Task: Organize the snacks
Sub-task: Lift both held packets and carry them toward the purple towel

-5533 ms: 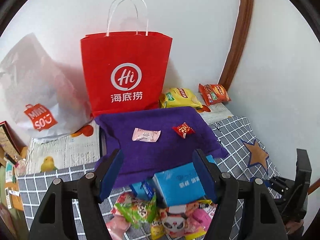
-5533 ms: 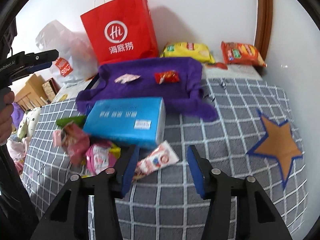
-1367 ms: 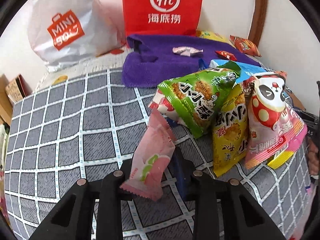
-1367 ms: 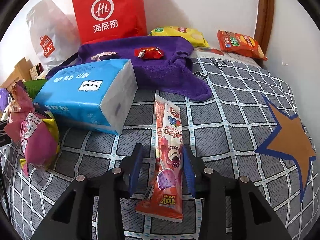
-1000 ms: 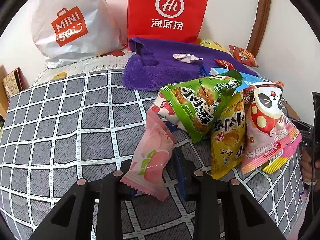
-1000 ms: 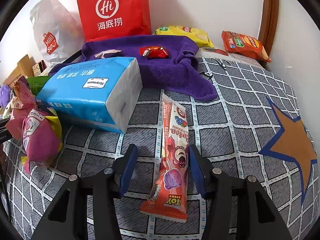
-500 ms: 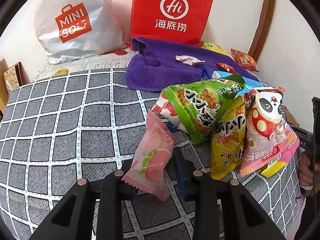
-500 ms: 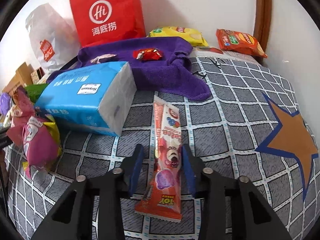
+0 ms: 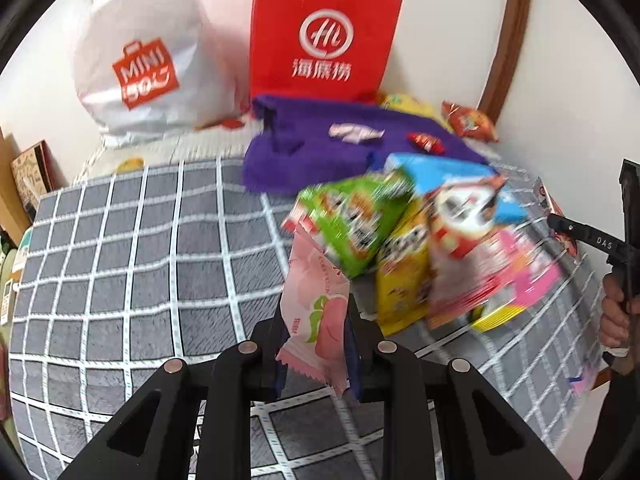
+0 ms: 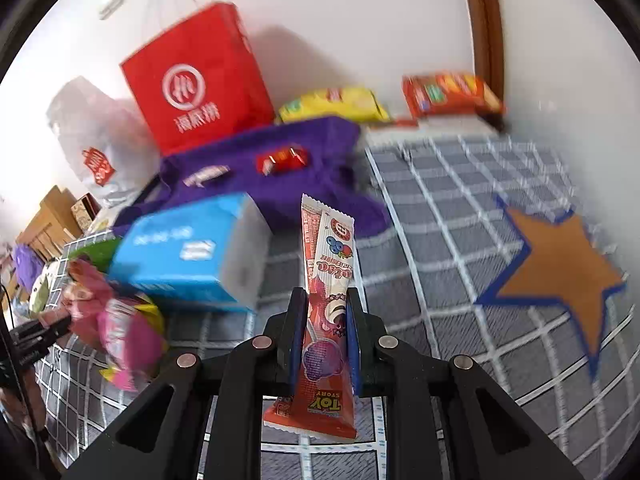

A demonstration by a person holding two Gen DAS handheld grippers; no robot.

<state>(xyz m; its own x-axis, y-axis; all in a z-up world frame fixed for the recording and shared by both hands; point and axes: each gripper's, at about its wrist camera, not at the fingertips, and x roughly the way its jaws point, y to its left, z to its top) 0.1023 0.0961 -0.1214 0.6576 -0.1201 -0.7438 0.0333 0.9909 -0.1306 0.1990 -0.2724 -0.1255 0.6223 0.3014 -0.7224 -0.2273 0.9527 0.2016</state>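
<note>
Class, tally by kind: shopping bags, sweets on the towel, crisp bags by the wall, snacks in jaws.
Shopping bags: 2 (white bag, red bag)
Sweets on towel: 2 (pale sweet, red sweet)
Crisp bags: 2 (yellow pack, orange pack)
Held snacks: 2 (pink packet, long packet)
Total: 8

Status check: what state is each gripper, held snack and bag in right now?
left gripper: shut on pink peach packet, lifted
right gripper: shut on Toy Story stick pack, lifted
red paper bag: upright against the wall
white Miniso bag: slumped beside it

Red paper bag (image 9: 324,36); purple towel (image 9: 320,148)
</note>
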